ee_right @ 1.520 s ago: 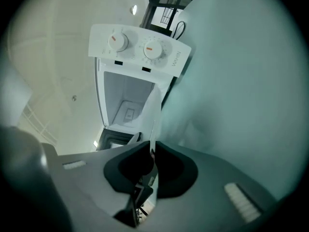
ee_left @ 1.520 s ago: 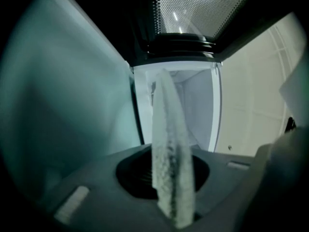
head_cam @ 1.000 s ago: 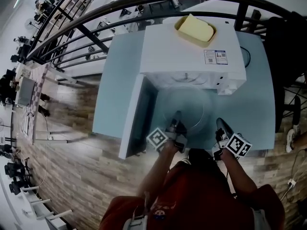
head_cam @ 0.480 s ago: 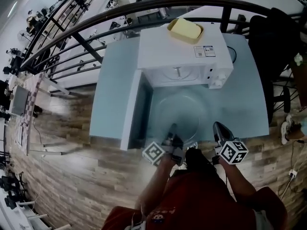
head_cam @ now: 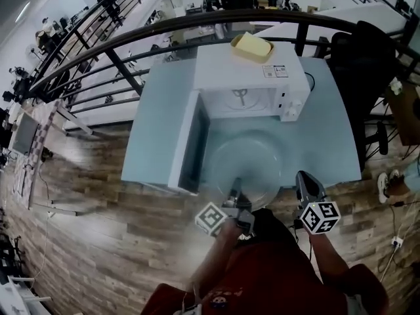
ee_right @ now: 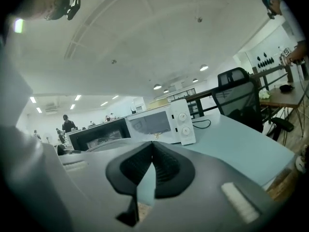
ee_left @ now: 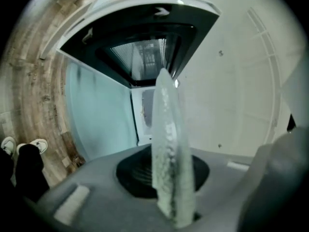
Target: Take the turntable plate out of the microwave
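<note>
The pale blue surface (head_cam: 157,123) stands by a railing in an open hall. On it the white microwave (head_cam: 246,74) has its door (head_cam: 187,146) swung out to the left and a yellow tub (head_cam: 251,46) on its roof. The glass turntable plate (head_cam: 243,163) is already out of the cavity, in front of the opening and over the surface; whether it rests there or hangs just above, I cannot tell. My left tool (head_cam: 235,190) pinches its near rim, and the left gripper view shows the glass edge-on between the pads. My right tool (head_cam: 302,176) is pressed together on nothing, off to the right of the plate. To do this well, I judge I should hold the plate level, since a single pinch at the rim leaves the far side free to sag. I should also steer it clear of the door and set it down flat before letting go; the right tool could steady another part of the rim.
</note>
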The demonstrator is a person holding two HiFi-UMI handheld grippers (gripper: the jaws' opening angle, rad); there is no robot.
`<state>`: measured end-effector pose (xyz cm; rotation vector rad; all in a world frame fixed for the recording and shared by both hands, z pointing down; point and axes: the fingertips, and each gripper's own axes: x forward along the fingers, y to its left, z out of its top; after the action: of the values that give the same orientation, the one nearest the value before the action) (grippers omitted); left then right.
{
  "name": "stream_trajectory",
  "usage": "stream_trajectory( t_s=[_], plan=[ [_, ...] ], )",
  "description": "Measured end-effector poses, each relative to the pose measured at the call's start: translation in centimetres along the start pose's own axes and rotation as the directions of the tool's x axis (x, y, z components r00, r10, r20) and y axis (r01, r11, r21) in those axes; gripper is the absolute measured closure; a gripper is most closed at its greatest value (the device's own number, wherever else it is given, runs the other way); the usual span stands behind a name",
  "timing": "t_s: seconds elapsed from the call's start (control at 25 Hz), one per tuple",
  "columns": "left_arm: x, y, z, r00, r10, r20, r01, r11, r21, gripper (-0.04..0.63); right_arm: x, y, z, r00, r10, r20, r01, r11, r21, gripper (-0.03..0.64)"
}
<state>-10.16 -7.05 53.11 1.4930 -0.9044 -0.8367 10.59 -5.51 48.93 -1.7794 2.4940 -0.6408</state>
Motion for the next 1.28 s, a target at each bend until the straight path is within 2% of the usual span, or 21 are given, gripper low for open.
stream_trajectory(
  t_s=[0.2, 0.28, 0.6, 0.72, 0.92, 1.12, 1.28],
  plan=[
    [-2.2, -1.8, -0.4, 1.000, -0.018, 0.017, 0.018, 1.000, -0.015, 0.565, -2.5, 0.8, 0.8, 0.999, -0.021, 0.035, 0.022, 1.000, -0.019, 0.617],
    [-3.1, -2.3, -0.3, 1.000, -0.015, 0.016, 0.015, 1.000, 0.001, 0.565, -3.1, 1.3, 1.2, 0.998, -0.024, 0.050, 0.026, 0.999, -0.039, 0.617],
    [-4.9, -4.0, 0.1, 0.999, -0.025, 0.035, 0.023, 0.998, 0.066, 0.565, -3.2, 3.4, 4.2, 0.994, -0.002, 0.113, 0.027, 0.973, -0.229, 0.617],
    [-5.1, -5.1, 0.2, 0.998, -0.044, 0.043, 0.041, 0.997, 0.063, 0.565, -3.3, 3.7, 5.1, 0.988, 0.010, 0.152, 0.032, 0.962, -0.272, 0.617],
    [-5.2, -6.9, 0.5, 0.994, -0.095, 0.061, 0.092, 0.994, 0.057, 0.565, -3.3, 3.6, 5.9, 0.981, 0.019, 0.193, 0.038, 0.956, -0.290, 0.617],
    [-5.2, -7.2, 0.4, 0.993, -0.102, 0.054, 0.098, 0.993, 0.071, 0.565, -2.9, 3.3, 5.6, 0.981, 0.017, 0.195, 0.039, 0.959, -0.279, 0.617],
    [-4.8, -7.4, 0.0, 0.992, -0.117, 0.056, 0.114, 0.992, 0.051, 0.565, -2.6, 3.1, 5.2, 0.982, 0.025, 0.186, 0.028, 0.961, -0.277, 0.617]
  ],
)
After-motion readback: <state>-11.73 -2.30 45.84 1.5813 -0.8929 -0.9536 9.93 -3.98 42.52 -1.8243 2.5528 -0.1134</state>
